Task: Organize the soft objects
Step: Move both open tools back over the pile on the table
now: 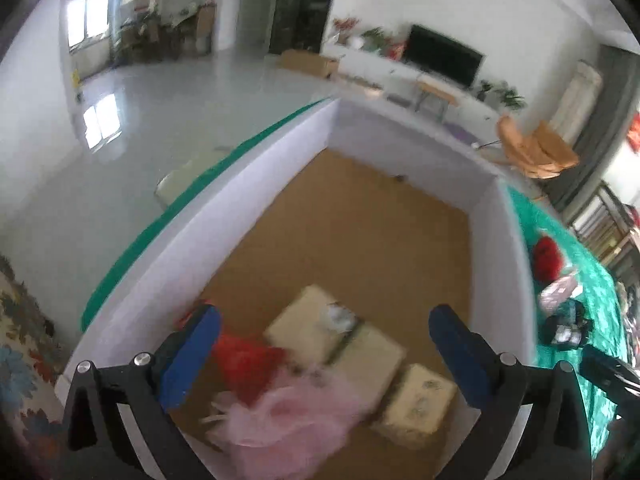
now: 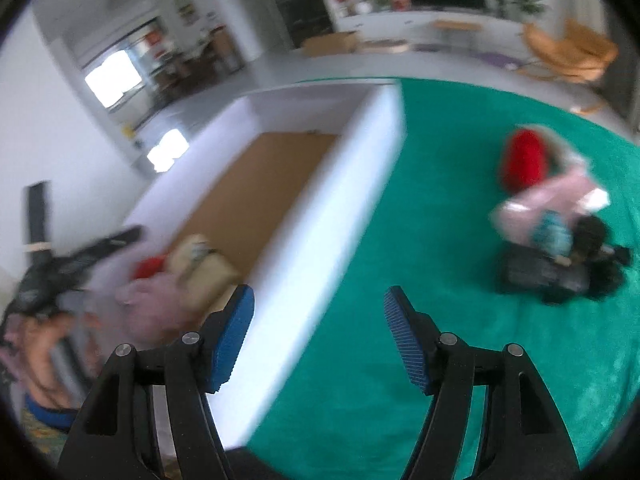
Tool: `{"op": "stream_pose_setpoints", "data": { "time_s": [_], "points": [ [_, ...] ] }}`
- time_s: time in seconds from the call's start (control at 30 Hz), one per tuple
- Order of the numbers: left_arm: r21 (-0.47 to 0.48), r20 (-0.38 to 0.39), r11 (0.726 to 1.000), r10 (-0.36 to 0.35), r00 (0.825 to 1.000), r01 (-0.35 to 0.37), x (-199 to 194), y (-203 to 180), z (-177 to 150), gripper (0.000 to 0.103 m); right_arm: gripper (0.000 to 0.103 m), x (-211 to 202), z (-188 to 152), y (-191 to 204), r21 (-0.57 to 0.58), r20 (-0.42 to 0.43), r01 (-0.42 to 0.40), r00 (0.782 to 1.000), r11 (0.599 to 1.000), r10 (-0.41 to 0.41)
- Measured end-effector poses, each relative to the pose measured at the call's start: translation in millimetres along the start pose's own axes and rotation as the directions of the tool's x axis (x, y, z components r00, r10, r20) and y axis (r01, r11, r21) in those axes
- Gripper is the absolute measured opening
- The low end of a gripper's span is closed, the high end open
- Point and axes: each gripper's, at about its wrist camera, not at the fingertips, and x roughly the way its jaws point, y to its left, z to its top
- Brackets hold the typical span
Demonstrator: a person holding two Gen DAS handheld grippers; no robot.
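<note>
1. While both views are motion-blurred, soft items show inside the white-walled box (image 1: 256, 208) w/ brown floor: pink mesh puff (image 1: 288, 412) at the near-left corner, red soft item (image 1: 244, 356) touching it on the far side, beige cushions (image 1: 340, 332) lying just beside them to the right.
2. Left gripper (image 1: 324, 356) hangs above these items, jaws spread wide, nothing between the blue pads (image 1: 188, 360).
3. Second batch lies outside the box on the green cloth (image 2: 420, 280): red plush (image 2: 524, 160), pink item (image 2: 540, 204) touching it, dark/black pile (image 2: 560, 272) w/ a small blue bit on top; exact types can't tell, too blurred.
4. Right gripper (image 2: 318, 336) is over the cloth by the box's right wall, jaws wide apart, holding nothing; the pile sits well apart, far-right of it.
5. Bkgd: TV (image 1: 444, 56) on a long white cabinet, orange chair (image 1: 532, 148), grey glossy floor, bright window at left.
</note>
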Motion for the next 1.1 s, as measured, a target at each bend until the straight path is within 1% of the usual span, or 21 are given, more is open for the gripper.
{"op": "stream_pose_setpoints", "data": {
  "time_s": [0.07, 0.1, 0.17, 0.2, 0.23, 0.27, 0.3, 0.33, 0.37, 0.4, 0.43, 0.47, 0.53, 0.57, 0.63, 0.67, 0.8, 0.87, 0.9, 1.03, 1.1],
  "points": [
    [0.053, 0.014, 0.998, -0.04, 0.999, 0.039, -7, -25, -1, 0.103, 0.071, -6, -12, -34, 0.035, 0.022, 0.084, 0.996, 0.996, -0.085],
    [0.074, 0.019, 0.996, -0.057, 0.998, 0.055, -10, -29, 9, 0.103, 0.071, -10, -20, -55, 0.063, 0.028, 0.134, 0.99, 0.989, -0.136],
    [0.147, 0.032, 0.983, -0.115, 0.993, 0.109, -18, -64, 7, 0.103, 0.071, -14, -37, -92, 0.115, 0.024, 0.219, 0.975, 0.969, -0.223],
    [0.184, 0.036, 0.973, -0.147, 0.988, 0.138, -24, -81, 3, 0.103, 0.071, -16, -49, -115, 0.147, 0.015, 0.27, 0.961, 0.952, -0.275],
    [0.228, 0.033, 0.958, -0.187, 0.982, 0.175, -28, -103, -2, 0.103, 0.071, -18, -59, -133, 0.172, 0.005, 0.31, 0.949, 0.935, -0.316],
    [0.271, 0.02, 0.938, -0.228, 0.973, 0.214, -30, -126, -9, 0.103, 0.071, -21, -72, -157, 0.203, -0.008, 0.362, 0.93, 0.91, -0.368],
    [0.294, 0.008, 0.925, -0.253, 0.967, 0.24, -32, -142, -12, 0.103, 0.071, -25, -81, -172, 0.222, -0.016, 0.395, 0.916, 0.892, -0.401],
    [0.337, -0.029, 0.895, -0.299, 0.954, 0.291, -32, -169, -24, 0.103, 0.071, -31, -90, -192, 0.241, -0.027, 0.427, 0.901, 0.871, -0.434],
    [0.358, -0.053, 0.879, -0.318, 0.946, 0.316, -34, -184, -30, 0.103, 0.071, -35, -100, -211, 0.265, -0.039, 0.463, 0.882, 0.846, -0.47],
    [0.385, -0.092, 0.852, -0.346, 0.934, 0.354, -31, -204, -41, 0.103, 0.071, -37, -105, -222, 0.281, -0.046, 0.481, 0.871, 0.83, -0.489],
    [0.408, -0.142, 0.825, -0.367, 0.919, 0.392, -24, -226, -54, 0.103, 0.071, -40, -109, -233, 0.297, -0.051, 0.498, 0.86, 0.815, -0.507],
    [0.418, -0.181, 0.809, -0.371, 0.911, 0.413, -18, -244, -64, 0.103, 0.071, -44, -115, -247, 0.317, -0.055, 0.516, 0.847, 0.796, -0.528],
    [0.441, -0.249, 0.776, -0.376, 0.892, 0.45, 4, -279, -89, 0.103, 0.071, -47, -116, -258, 0.343, -0.057, 0.534, 0.833, 0.773, -0.55],
    [0.456, -0.277, 0.769, -0.355, 0.893, 0.448, 20, -294, -101, 0.103, 0.071, -49, -117, -261, 0.355, -0.049, 0.536, 0.828, 0.766, -0.558],
    [0.46, -0.311, 0.773, -0.321, 0.895, 0.437, 46, -314, -117, 0.103, 0.071, -53, -123, -269, 0.366, -0.033, 0.551, 0.813, 0.75, -0.581],
    [0.458, -0.318, 0.777, -0.312, 0.895, 0.433, 59, -318, -122, 0.103, 0.072, -52, -123, -270, 0.365, -0.028, 0.554, 0.81, 0.748, -0.586],
    [0.46, -0.32, 0.808, -0.236, 0.918, 0.368, 110, -333, -135, 0.103, 0.074, -55, -127, -272, 0.365, -0.002, 0.549, 0.808, 0.752, -0.589],
    [0.501, -0.264, 0.805, -0.208, 0.942, 0.318, 119, -340, -134, 0.103, 0.077, -51, -124, -275, 0.36, -0.004, 0.55, 0.809, 0.754, -0.588],
    [0.505, -0.263, 0.804, -0.203, 0.943, 0.314, 122, -344, -133, 0.103, 0.078, -51, -124, -276, 0.358, -0.005, 0.549, 0.81, 0.755, -0.586],
    [0.542, -0.204, 0.801, -0.169, 0.964, 0.255, 134, -351, -133, 0.103, 0.079, -50, -125, -273, 0.359, -0.006, 0.549, 0.81, 0.755, -0.586],
    [0.534, -0.195, 0.807, -0.173, 0.965, 0.252, 134, -351, -133, 0.103, 0.079, -50, -125, -273, 0.359, -0.005, 0.546, 0.812, 0.757, -0.584]
  ]
}}
